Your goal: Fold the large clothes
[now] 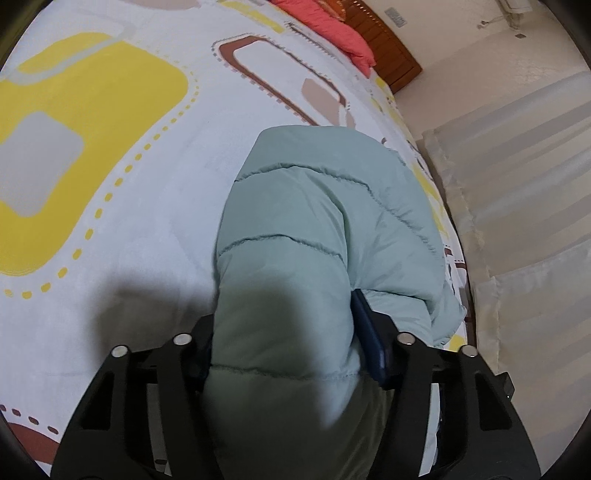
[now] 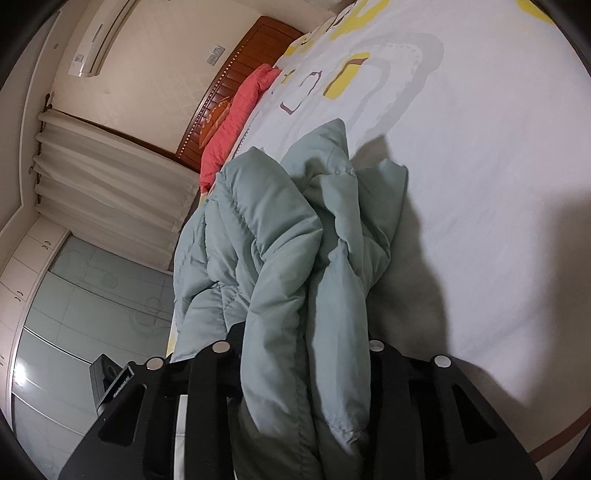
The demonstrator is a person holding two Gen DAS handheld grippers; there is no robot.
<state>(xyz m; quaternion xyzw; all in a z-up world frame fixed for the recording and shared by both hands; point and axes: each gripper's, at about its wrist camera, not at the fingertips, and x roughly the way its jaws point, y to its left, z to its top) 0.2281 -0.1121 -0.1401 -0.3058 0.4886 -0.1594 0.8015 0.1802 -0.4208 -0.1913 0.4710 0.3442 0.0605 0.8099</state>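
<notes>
Both grippers, left and right, are clamped on the green puffer jacket on the bed.

The quilted jacket lies on the bed, near the bed's edge on the curtain side. Beyond the jacket, at the far end of the bed, a pillow rests against the headboard. Each hand-held gripper has a fold of the jacket between its fingers, left and right.
</notes>
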